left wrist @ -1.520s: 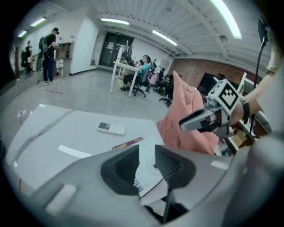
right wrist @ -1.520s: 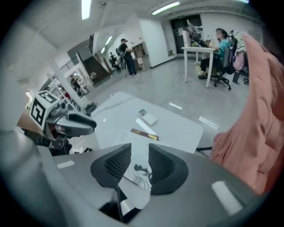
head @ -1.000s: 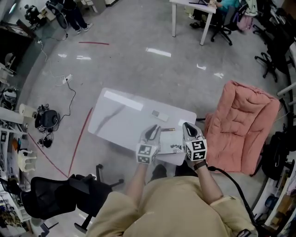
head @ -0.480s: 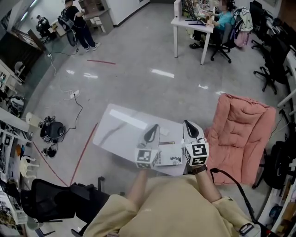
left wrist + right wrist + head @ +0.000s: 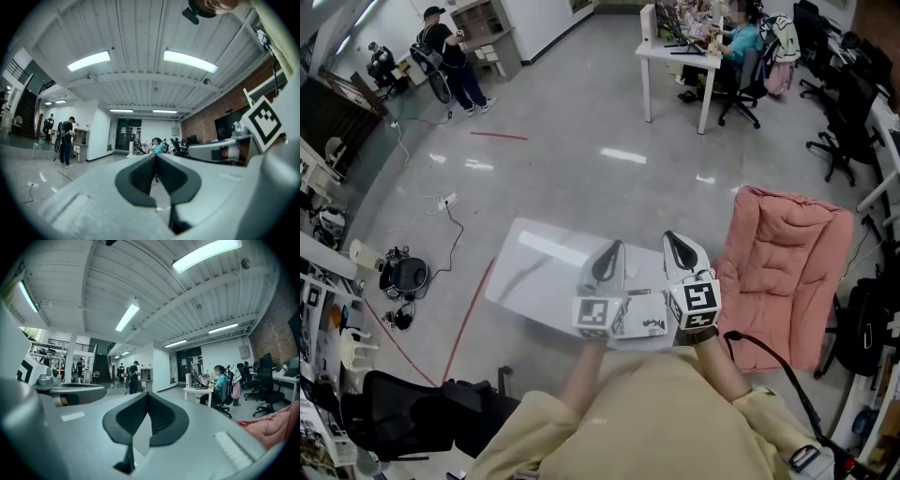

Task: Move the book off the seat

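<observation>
1. Book (image 5: pixel 642 317): we see it, pale with dark print, at the near edge of the white tabletop (image 5: pixel 544 272), close to the near right corner.
2. From the head view the book shows between the two marker cubes (image 5: pixel 598 317), which cover its left and right ends.
3. The pink padded seat (image 5: pixel 787 262) stands on the floor (image 5: pixel 581 131) just off the right edge of the tabletop, and the book is apart from it.
4. The left claw (image 5: pixel 612 247) shows above the tabletop, left of the book, and points away from us. In the left gripper view its dark pads (image 5: pixel 138 176) meet at the tips, so it is fully closed and grips nothing.
5. The right claw (image 5: pixel 670 240) is over the right end of the tabletop, beside the seat, and also points away. In the right gripper view its pads (image 5: pixel 161 418) are pressed together and it is empty as well.
6. Both gripper views look level across the room, at ceiling lights and far desks.
7. A black office chair (image 5: pixel 403 412) stands off the near left corner, and a red tape line (image 5: pixel 469 309) runs along the floor left of the tabletop.
8. A person (image 5: pixel 739 42) sits at a far desk (image 5: pixel 675 61).
</observation>
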Tool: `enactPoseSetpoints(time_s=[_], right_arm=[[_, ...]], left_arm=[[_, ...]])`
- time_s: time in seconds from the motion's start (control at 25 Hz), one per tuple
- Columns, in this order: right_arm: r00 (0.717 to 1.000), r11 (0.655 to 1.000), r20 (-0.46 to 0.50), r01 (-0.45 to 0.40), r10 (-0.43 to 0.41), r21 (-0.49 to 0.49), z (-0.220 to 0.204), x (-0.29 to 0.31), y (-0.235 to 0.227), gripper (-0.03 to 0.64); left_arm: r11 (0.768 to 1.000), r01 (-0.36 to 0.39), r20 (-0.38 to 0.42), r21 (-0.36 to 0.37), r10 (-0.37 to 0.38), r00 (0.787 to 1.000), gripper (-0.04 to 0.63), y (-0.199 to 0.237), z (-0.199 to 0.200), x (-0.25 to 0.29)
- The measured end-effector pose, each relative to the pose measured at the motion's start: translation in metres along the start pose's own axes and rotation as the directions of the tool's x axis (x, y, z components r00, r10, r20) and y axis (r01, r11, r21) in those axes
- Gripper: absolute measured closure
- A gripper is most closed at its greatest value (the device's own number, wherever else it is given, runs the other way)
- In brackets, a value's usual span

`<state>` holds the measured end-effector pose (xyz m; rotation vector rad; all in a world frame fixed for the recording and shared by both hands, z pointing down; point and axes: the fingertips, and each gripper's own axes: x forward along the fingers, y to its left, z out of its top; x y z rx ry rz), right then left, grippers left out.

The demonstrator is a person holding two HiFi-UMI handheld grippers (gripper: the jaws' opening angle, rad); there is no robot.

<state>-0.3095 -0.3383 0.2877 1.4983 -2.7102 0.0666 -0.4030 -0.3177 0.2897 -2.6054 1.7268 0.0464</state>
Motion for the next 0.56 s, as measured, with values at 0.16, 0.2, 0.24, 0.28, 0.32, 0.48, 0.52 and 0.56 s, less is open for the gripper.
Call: enactPoseSetpoints(time_s=[0.16, 0.2, 0.24, 0.28, 0.32, 0.48, 0.52, 0.56], right_arm=[[1.000, 1.000, -0.006, -0.006, 0.006, -0.007, -0.001, 0.000, 0.005, 0.612], [1.000, 1.000, -0.010, -0.005, 0.005, -0.008, -0.002, -0.001, 0.005, 0.612], [1.000, 1.000, -0.014, -0.005, 0.005, -0.007, -0.005, -0.001, 0.005, 0.612], [1.000, 1.000, -0.019, -0.004, 0.004, -0.007, -0.007, -0.002, 0.006, 0.612], [1.000, 1.000, -0.023, -0.004, 0.004, -0.007, -0.009, -0.002, 0.007, 0.612], [0.999, 1.000, -0.036, -0.005, 0.004, -0.006, -0.012, 0.003, 0.012, 0.612], [0.999, 1.000, -0.041, -0.005, 0.005, -0.007, -0.014, 0.004, 0.013, 0.612], [0.999, 1.000, -0.045, -0.005, 0.005, -0.007, -0.017, 0.006, 0.014, 0.612]], left_arm=[[1.000, 0.004, -0.012, -0.013, -0.004, 1.000, 0.594, 0.002, -0.004, -0.002], [1.000, 0.006, -0.017, -0.019, -0.006, 1.000, 0.594, 0.001, -0.007, -0.003], [1.000, 0.008, -0.024, -0.028, -0.008, 1.000, 0.594, 0.001, -0.010, -0.003], [0.999, 0.009, -0.033, -0.042, -0.010, 0.999, 0.594, 0.002, -0.013, -0.004], [0.998, 0.010, -0.040, -0.057, -0.012, 0.999, 0.594, 0.003, -0.015, -0.005], [0.997, 0.012, -0.041, -0.077, -0.015, 0.999, 0.594, 0.011, -0.017, -0.007], [0.997, 0.013, -0.042, -0.075, -0.016, 0.999, 0.594, 0.012, -0.017, -0.007], [0.997, 0.014, -0.044, -0.072, -0.017, 0.999, 0.594, 0.014, -0.018, -0.007]])
